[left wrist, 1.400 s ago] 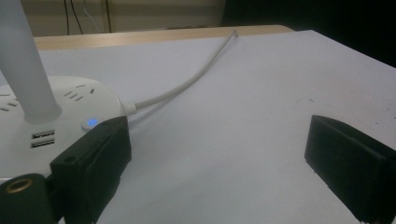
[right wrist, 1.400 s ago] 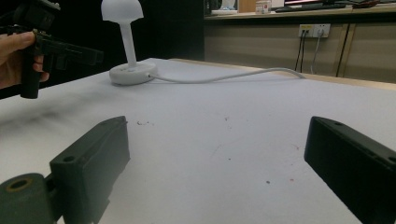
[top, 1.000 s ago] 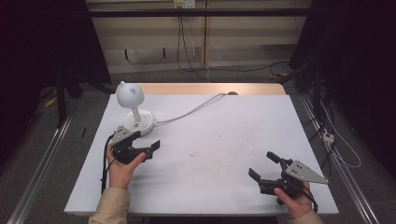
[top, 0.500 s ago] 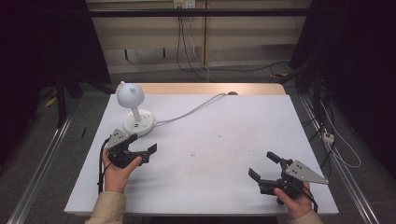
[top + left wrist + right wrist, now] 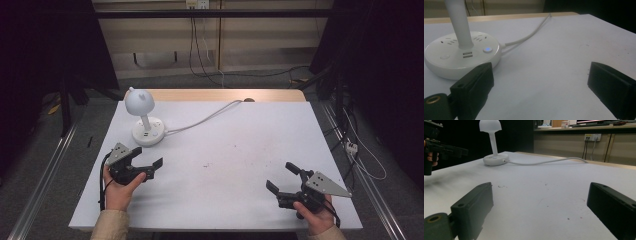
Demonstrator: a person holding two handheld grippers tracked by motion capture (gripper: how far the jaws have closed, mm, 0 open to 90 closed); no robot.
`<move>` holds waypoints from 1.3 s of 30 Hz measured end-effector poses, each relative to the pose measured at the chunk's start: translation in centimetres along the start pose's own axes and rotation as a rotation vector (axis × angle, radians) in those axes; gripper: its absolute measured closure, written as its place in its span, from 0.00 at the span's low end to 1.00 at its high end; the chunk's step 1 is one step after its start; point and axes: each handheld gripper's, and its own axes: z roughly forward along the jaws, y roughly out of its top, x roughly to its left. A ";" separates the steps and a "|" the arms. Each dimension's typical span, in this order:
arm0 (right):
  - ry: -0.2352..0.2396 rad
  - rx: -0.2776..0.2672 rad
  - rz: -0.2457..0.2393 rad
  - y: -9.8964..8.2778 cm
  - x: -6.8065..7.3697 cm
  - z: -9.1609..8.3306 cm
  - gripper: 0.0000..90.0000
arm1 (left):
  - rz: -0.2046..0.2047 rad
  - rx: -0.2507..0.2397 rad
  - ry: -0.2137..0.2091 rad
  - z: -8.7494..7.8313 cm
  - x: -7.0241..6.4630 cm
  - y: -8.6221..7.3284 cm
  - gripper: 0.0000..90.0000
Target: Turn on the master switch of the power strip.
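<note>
High view is showing the left gripper [image 5: 150, 169] hovering jaws spread just in front of the white desk lamp [image 5: 144, 118] at the table's [image 5: 240, 150] back left, while the right gripper [image 5: 283, 179] is sitting spread and empty, well apart at the front right. Left gripper view is showing the lamp's round socket base [image 5: 461, 58], blue button lit [image 5: 487, 49], just beside one jaw; a careless sweep risks bumping it. Right gripper view is showing the cord [image 5: 546, 161] trailing across the table, likely to snag.
</note>
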 end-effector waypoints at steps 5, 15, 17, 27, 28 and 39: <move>0.001 0.001 0.003 0.0 0.0 0.0 0.07 | 0.005 -0.001 0.001 -0.3 0.0 -0.2 0.07; 0.003 0.001 0.001 0.0 0.0 0.0 0.07 | 0.005 0.003 -0.001 -0.7 0.1 -0.5 0.07; 0.002 0.002 0.001 0.0 0.0 0.0 0.07 | 0.011 0.005 -0.002 -0.8 0.1 -0.6 0.07; 0.003 0.002 0.003 0.0 0.0 0.0 0.07 | 0.011 0.006 0.005 -1.4 0.3 -1.0 0.07; 0.003 0.002 0.002 0.0 0.0 0.0 0.07 | 0.010 0.006 0.005 -1.5 0.3 -1.0 0.07; 0.000 -0.001 0.008 0.1 0.1 0.0 0.07 | 0.014 0.005 0.011 -2.1 0.4 -1.4 0.07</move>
